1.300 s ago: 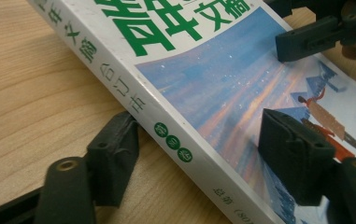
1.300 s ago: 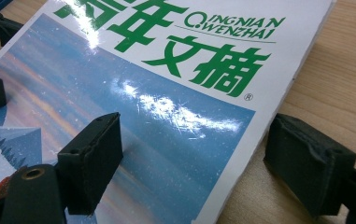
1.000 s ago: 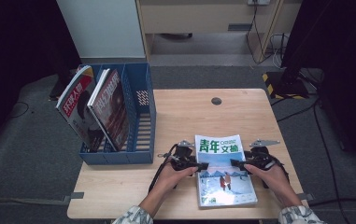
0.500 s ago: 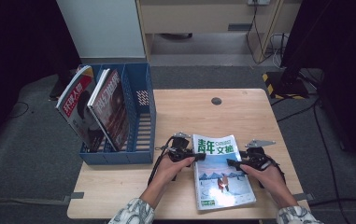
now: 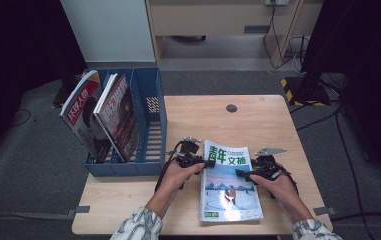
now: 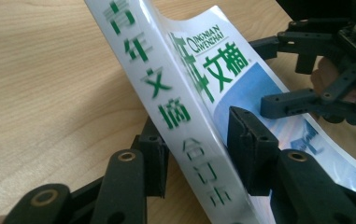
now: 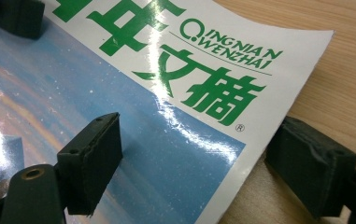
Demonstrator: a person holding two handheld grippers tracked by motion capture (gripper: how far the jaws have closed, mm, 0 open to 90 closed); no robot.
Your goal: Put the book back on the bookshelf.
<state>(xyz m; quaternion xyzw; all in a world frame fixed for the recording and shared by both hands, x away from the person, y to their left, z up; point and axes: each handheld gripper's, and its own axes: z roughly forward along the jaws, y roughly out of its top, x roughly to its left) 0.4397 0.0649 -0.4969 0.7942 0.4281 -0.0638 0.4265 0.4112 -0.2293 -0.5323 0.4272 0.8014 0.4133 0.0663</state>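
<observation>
High view: magazine (image 5: 229, 185) near-centre on table (image 5: 273, 125), spine edge tilted up. Left gripper (image 5: 204, 163) pinches spine; right gripper (image 5: 242, 174), jaws just widening, straddles right edge unpressed. Step: lifting. Next: carry to blue rack (image 5: 150, 135), far left.

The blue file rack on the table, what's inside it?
Inside the blue file rack, two magazines lean in the left compartments; the right-hand compartment looks empty. Their lower parts are hidden behind the rack's front wall, so anything beneath them cannot be seen.
</observation>
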